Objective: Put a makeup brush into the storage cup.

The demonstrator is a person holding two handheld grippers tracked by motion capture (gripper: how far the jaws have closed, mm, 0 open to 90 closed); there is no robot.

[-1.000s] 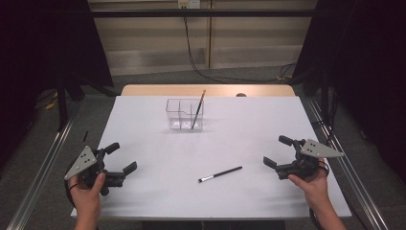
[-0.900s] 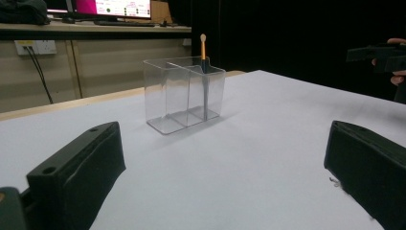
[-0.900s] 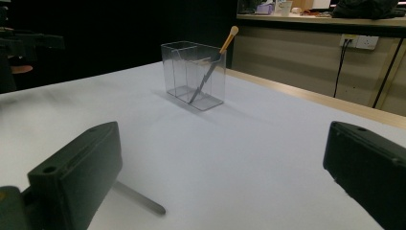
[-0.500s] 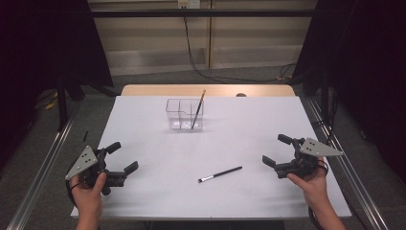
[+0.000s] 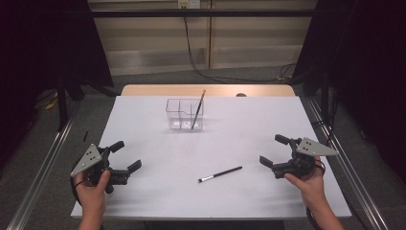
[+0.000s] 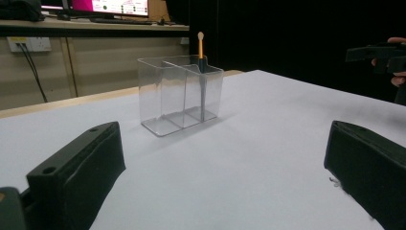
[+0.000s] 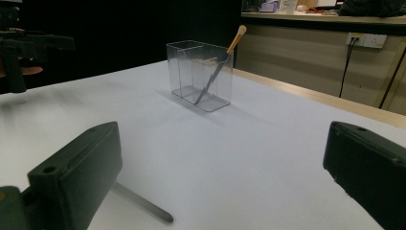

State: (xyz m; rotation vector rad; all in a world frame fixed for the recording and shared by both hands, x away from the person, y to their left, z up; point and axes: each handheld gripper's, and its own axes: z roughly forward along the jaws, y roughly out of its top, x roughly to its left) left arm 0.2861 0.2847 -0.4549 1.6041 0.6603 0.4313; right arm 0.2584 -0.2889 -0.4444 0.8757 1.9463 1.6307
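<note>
1. my right gripper (image 5: pixel 277 149) is in my right hand (image 5: pixel 306 184), near the right edge of the table (image 5: pixel 143 201). its two black jaws are wide open and they hold nothing.
2. my left gripper (image 5: pixel 125 155) is in my left hand (image 5: pixel 91 191), near the left front corner of the table. its jaws are wide open too, and nothing is between them.
3. both grippers sit low, just above the white table top. i cannot tell if they touch it.
4. a small black brush (image 5: pixel 220 174) lies flat on the table, between my two grippers. it is nearer to my right gripper, but the two are apart.
5. the brush is slanted. its bristle tip is toward me and its handle goes off to the right.
6. in the right gripper view, the end of the handle (image 7: pixel 143 206) shows just beside the jaw on the left of that view.
7. farther back, near the middle of the table, stands a clear box (image 5: pixel 178 115) with walls inside that split it into parts.
8. an orange brush (image 5: pixel 197 109) leans in the right end part of the box. its top sticks out above the rim and tilts to the right.
9. the box is well apart from both grippers and from the black brush.
10. a strip of bare wood (image 5: pixel 143 90) shows at the far edge of the table, behind the white top.
</note>
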